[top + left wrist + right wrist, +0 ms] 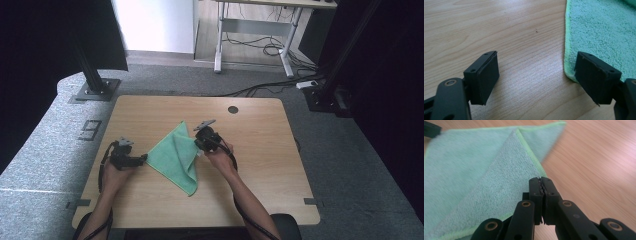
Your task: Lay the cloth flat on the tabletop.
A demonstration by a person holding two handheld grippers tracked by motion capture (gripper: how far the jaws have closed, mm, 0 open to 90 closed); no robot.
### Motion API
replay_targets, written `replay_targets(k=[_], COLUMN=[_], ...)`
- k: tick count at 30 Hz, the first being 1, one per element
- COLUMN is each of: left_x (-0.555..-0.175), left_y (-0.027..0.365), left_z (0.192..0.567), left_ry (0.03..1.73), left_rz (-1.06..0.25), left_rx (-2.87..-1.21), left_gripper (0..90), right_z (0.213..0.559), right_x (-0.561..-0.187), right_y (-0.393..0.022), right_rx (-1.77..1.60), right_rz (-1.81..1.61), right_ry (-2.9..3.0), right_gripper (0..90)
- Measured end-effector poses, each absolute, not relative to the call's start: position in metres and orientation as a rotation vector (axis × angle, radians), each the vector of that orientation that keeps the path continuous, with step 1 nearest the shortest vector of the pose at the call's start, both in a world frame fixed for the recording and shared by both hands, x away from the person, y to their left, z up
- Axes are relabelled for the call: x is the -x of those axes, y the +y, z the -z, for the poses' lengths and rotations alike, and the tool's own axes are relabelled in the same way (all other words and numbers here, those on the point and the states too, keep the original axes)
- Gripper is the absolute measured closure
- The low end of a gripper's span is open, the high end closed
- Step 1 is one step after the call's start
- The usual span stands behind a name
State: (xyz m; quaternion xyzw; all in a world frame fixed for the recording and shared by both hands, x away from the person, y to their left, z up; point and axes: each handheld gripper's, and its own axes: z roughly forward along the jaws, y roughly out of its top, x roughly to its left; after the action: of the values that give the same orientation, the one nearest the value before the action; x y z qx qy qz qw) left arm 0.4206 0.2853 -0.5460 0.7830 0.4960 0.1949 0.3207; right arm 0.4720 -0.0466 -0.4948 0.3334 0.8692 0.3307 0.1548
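Right gripper view is showing your right gripper (541, 181) with its jaws pressed together, toothed pads meeting with no gap. They are sitting at the hemmed edge of the cloth (481, 177), where a folded-over flap ends; whether a thin bit of hem is pinched between them, you cannot tell from here. Beyond the jaws the flap is lying across the lower layer, and bare table (594, 157) is running off to the side.

Left gripper view is showing your left gripper (536, 77) with its jaws standing wide, nothing between them but wood grain. One pad is sitting just beside a rounded corner of the cloth (599, 30), at or over its edge; the other is resting well clear on the table (499, 25).

High view is placing the cloth (175, 152) near the middle of the table (260, 135), folded into a rough triangle. Your left gripper (145, 159) is lying at its left corner, and your right gripper (199, 145) is sitting at its right edge, a hand behind each.
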Motion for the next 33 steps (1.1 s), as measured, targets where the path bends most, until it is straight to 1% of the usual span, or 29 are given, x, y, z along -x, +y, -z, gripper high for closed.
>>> replay_targets(k=[4, 10, 13, 17, 18, 19, 22, 23, 26, 30, 33], left_x=[-0.421, -0.421, -0.421, -0.421, -0.422, -0.422, -0.416, -0.415, -0.410, -0.411, -0.413], left_y=[0.285, 0.285, 0.284, 0.283, 0.283, 0.283, 0.281, 0.280, 0.271, 0.258, 0.256], left_z=[0.546, 0.546, 0.546, 0.545, 0.544, 0.543, 0.536, 0.534, 0.532, 0.536, 0.540], left_ry=[1.304, 1.307, 1.308, 1.315, 1.321, 1.329, 1.316, 1.306, 1.279, 1.256, 1.262], left_rz=[-0.511, -0.513, -0.513, -0.508, -0.497, -0.482, -0.466, -0.465, -0.446, -0.457, -0.468], left_rx=[-2.057, -2.057, -2.057, -2.057, -2.056, -2.047, -2.015, -2.010, -2.029, -2.110, -2.144], left_gripper=[19.8, 19.5, 19.4, 18.7, 18.7, 18.4, 15.1, 15.1, 14.6, 14.0, 13.9], right_z=[0.494, 0.502, 0.511, 0.524, 0.527, 0.527, 0.521, 0.519, 0.518, 0.529, 0.537], right_x=[-0.470, -0.471, -0.475, -0.476, -0.476, -0.476, -0.478, -0.480, -0.486, -0.495, -0.496], right_y=[-0.073, -0.111, -0.130, -0.141, -0.143, -0.145, -0.152, -0.153, -0.153, -0.151, -0.151], right_rx=[-0.992, -1.079, -1.136, -1.176, -1.179, -1.182, -1.241, -1.248, -1.232, -1.210, -1.205], right_rz=[-0.923, -0.877, -0.862, -0.829, -0.820, -0.824, -0.878, -0.872, -0.844, -0.802, -0.798], right_ry=[2.463, 2.424, 2.398, 2.410, 2.410, 2.396, 2.307, 2.295, 2.264, 2.290, 2.295], right_gripper=[86.7, 86.5, 86.5, 85.4, 82.4, 75.9, 52.0, 47.2, 40.4, 38.1, 36.5])
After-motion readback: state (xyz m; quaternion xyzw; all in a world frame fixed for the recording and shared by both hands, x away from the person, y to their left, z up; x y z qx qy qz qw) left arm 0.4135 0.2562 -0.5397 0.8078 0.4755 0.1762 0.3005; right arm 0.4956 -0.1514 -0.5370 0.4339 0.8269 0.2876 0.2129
